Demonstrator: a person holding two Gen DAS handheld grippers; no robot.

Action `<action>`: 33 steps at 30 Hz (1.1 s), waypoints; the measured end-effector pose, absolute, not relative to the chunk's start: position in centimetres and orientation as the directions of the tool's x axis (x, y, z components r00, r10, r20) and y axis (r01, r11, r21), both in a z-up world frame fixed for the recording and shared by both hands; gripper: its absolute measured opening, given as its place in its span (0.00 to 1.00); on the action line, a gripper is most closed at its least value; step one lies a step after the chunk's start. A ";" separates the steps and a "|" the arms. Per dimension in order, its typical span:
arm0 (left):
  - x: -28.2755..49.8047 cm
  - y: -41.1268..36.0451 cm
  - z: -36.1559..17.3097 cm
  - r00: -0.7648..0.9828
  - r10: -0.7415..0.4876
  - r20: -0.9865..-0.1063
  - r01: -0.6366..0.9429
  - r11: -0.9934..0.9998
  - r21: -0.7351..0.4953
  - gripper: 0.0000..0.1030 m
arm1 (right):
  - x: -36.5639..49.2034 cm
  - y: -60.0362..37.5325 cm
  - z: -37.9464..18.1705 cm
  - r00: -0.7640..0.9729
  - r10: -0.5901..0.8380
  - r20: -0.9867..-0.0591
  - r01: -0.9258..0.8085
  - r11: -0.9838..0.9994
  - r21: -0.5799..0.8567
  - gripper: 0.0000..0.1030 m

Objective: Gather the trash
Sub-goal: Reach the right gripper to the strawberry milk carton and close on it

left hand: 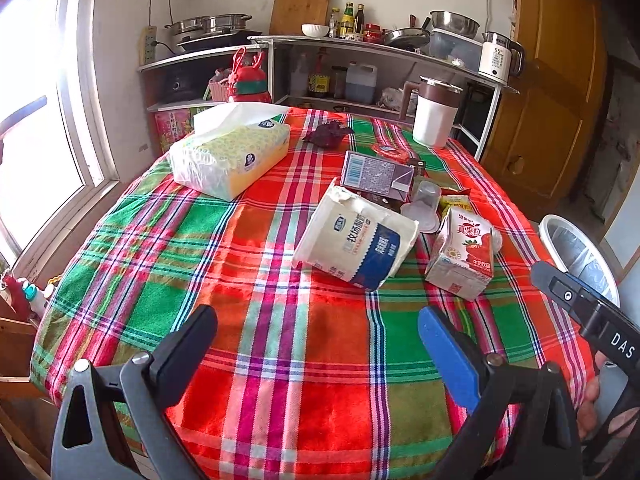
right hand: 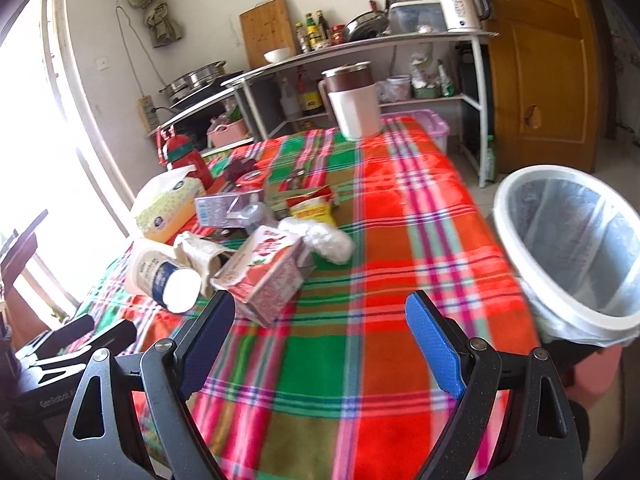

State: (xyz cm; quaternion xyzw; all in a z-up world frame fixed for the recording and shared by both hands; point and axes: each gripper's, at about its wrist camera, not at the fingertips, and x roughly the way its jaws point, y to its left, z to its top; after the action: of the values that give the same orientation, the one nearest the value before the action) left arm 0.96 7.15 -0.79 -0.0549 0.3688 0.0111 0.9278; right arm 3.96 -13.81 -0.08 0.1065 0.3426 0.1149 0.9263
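- The left gripper point(left hand: 318, 350) is hovering low over the near part of the desk point(left hand: 280, 360), its jaws standing wide apart with nothing between them.
- The right gripper point(right hand: 320, 344) is likewise hanging over the plaid cloth with its jaws spread wide and gripping nothing.
- The trash is lying in a loose cluster toward the middle of the desk, ahead of both grippers.
- A white and blue yogurt carton point(left hand: 356, 240) is lying on its side, its torn mouth pointing toward the far side.
- Just beside it on the right, a strawberry milk carton point(left hand: 462, 258) is standing at a tilt; in the right wrist view this carton point(right hand: 266, 276) is sitting nearest to that gripper's left finger.
- Behind these a purple box point(left hand: 376, 176) is resting on other scraps, with a clear plastic cup point(left hand: 424, 200) touching its right end.
- A yellow wrapper point(right hand: 314, 212) and a crumpled clear wrap point(right hand: 328, 240) are lying just beyond the milk carton.
- A dark purple crumpled scrap point(left hand: 326, 134) is sitting farther back, apart from the cluster.
- A tissue pack point(left hand: 230, 156) is lying on the left side of the desk, and a brown-lidded jug point(left hand: 432, 114) is standing upright at the far edge.
- A white trash bin point(right hand: 576, 248) with a plastic liner is standing off the right edge of the desk, near the right gripper.
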 end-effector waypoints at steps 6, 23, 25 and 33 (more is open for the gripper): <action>1.8 8.7 -1.5 0.713 -0.057 -0.699 -0.040 0.992 -0.122 0.99 | 7.1 -11.3 -0.6 0.700 0.306 -0.646 -0.157 0.947 0.279 0.85; 3.7 10.6 -2.1 0.696 -0.184 -0.694 0.020 0.971 -0.237 0.99 | 10.2 -8.9 -0.8 0.675 0.226 -0.703 -0.100 0.971 0.216 0.85; 3.9 10.6 -2.1 0.692 -0.206 -0.692 0.027 0.965 -0.261 0.99 | 11.0 -8.6 -1.0 0.654 0.210 -0.727 -0.086 0.975 0.204 0.85; 4.4 10.2 -2.0 0.687 -0.199 -0.699 0.028 0.968 -0.248 0.99 | 12.3 -8.8 -2.7 0.607 0.246 -0.756 -0.064 0.963 0.261 0.85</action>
State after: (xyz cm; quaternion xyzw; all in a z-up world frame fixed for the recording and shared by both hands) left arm 4.36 10.24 -2.04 -0.1095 0.3909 -0.0621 0.9118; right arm 12.28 -8.83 -2.67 0.1041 0.4348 0.0871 0.8902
